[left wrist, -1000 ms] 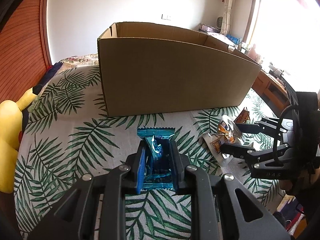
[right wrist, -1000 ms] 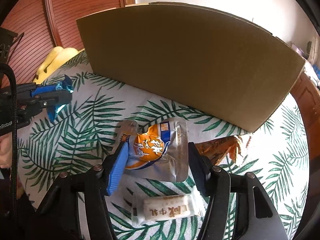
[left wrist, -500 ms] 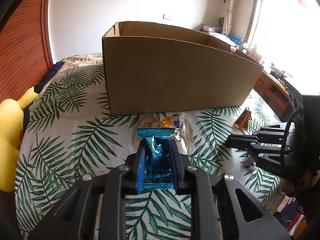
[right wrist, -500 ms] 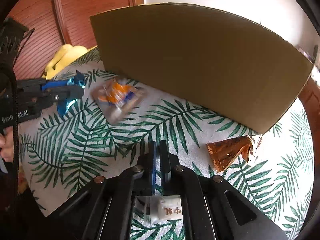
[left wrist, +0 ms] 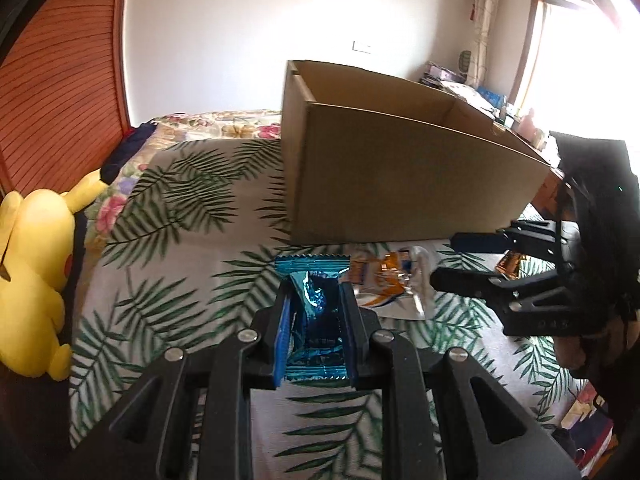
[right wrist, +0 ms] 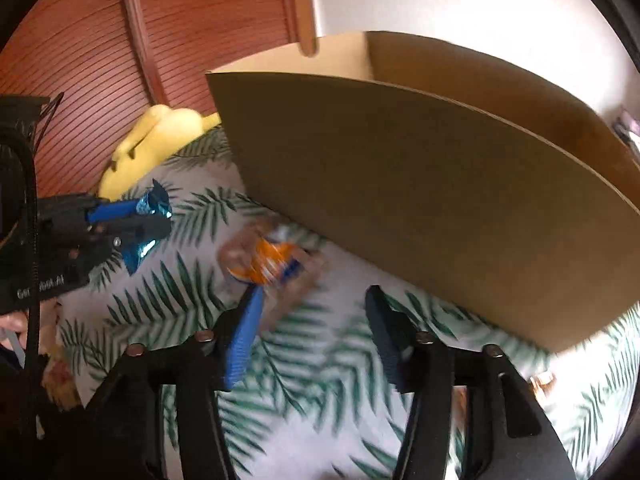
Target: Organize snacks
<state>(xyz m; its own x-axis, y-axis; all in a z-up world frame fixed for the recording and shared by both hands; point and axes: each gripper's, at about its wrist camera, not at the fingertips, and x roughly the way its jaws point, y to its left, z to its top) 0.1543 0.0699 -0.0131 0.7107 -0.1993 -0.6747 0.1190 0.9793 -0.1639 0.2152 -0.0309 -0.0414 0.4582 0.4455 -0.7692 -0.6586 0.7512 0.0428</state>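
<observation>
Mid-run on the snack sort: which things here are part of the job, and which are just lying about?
Job:
blue foil snack, held in left tool
orange-and-silver snack packet on the bedspread
cardboard box
right tool, open

Lying about:
yellow plush toy
floral bedding

A home bedroom: a bed (left wrist: 168, 216) with a palm-leaf cover lies under the tool, a yellow plush toy (left wrist: 32, 276) to its left, a curtained window (left wrist: 560, 52) far right.

Crinkled blue foil packet (left wrist: 316, 322) clamped upright off the bedspread — orange-and-clear pouch (left wrist: 386, 280) flat beside the open cardboard box (left wrist: 404, 188)
</observation>
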